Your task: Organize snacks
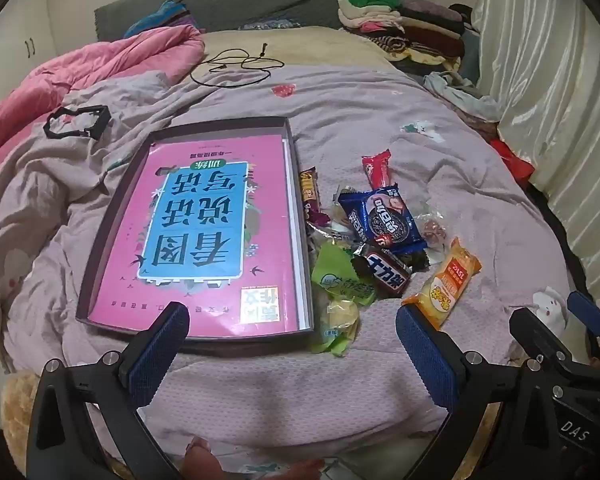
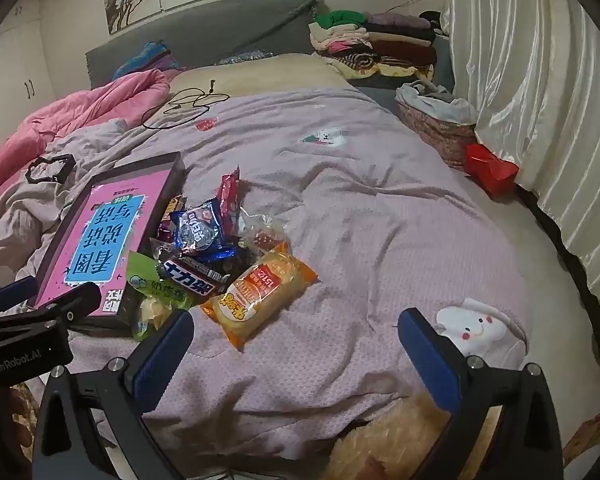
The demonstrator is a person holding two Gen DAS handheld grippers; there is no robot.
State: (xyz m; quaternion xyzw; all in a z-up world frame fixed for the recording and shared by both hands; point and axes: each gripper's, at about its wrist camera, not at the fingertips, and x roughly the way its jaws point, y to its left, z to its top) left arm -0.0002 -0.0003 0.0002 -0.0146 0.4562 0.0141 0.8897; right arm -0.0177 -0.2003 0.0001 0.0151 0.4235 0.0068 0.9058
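Note:
A shallow dark box [image 1: 100, 240] [image 2: 172, 168] lies on the bed with a pink and blue book [image 1: 204, 240] [image 2: 104, 236] inside it. Right of the box sits a heap of snacks: a blue cookie pack [image 1: 380, 216] [image 2: 200, 228], a dark chocolate bar [image 1: 384, 274] [image 2: 192, 278], an orange bread pack [image 1: 444, 284] [image 2: 260, 288], a green pack [image 1: 336, 280] [image 2: 156, 288], a red stick [image 1: 378, 168] [image 2: 228, 192]. My left gripper [image 1: 292, 332] hovers open near the box's front edge. My right gripper [image 2: 296, 340] hovers open over bare quilt, right of the heap.
The bed carries a lilac quilt [image 2: 360, 220], a pink duvet [image 1: 80, 68], a black cord [image 1: 236, 68] and a black plastic frame [image 1: 78, 122]. Folded clothes [image 2: 372, 44] are stacked by the headboard. A curtain [image 2: 540, 120] and a red bag [image 2: 492, 168] line the right side.

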